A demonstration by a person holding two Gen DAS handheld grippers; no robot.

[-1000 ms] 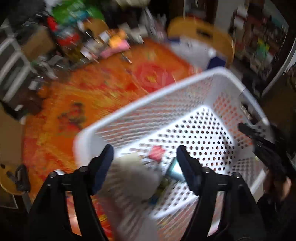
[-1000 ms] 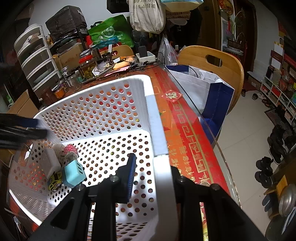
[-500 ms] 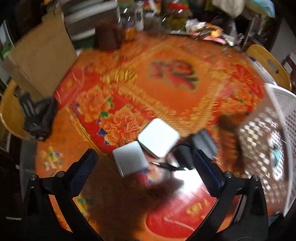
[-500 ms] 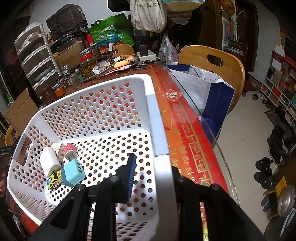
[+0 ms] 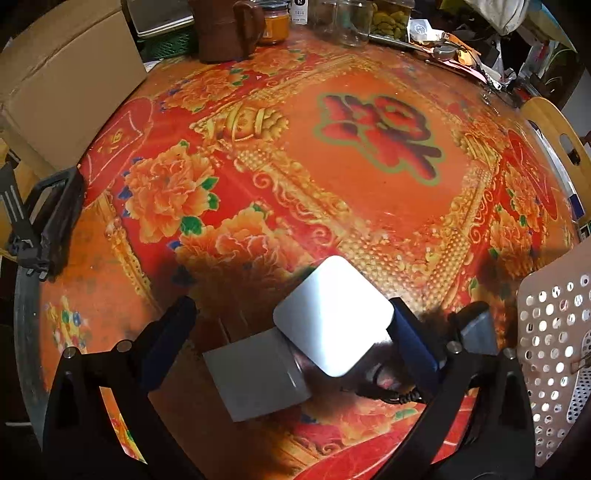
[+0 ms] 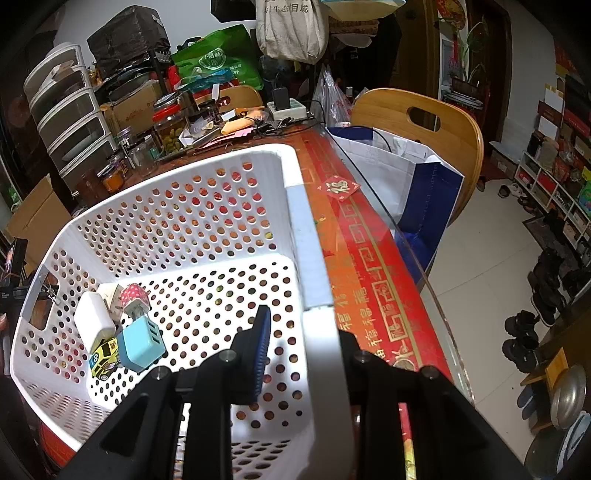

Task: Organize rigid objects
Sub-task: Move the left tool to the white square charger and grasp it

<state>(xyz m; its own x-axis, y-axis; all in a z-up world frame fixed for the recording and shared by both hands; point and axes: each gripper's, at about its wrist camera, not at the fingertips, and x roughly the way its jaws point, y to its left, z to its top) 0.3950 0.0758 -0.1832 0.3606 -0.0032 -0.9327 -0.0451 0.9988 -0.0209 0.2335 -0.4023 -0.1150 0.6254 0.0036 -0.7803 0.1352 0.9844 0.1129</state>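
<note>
My left gripper (image 5: 291, 336) is open above the red and orange table. A white square box (image 5: 334, 315) lies between its fingers, close to the right one; its mirror image shows in the glass below. A black cable (image 5: 391, 393) lies beside it. The white perforated basket (image 5: 554, 332) stands at the right. My right gripper (image 6: 303, 347) is shut on the basket's right rim (image 6: 314, 280). Inside lie a white charger (image 6: 94, 321), a light blue charger (image 6: 140, 343), a red dotted plug (image 6: 135, 299) and a yellow toy car (image 6: 103, 356).
A cardboard box (image 5: 62, 77) and a black stand (image 5: 44, 218) sit at the table's left. A brown jug (image 5: 227, 29) and jars (image 5: 388, 18) line the far edge. A wooden chair (image 6: 417, 125) with a white and blue bag (image 6: 413, 177) stands right of the table.
My left gripper has left the basket, where it dropped the white charger, swung left and come down over the white box. The right gripper has kept still on the rim.
</note>
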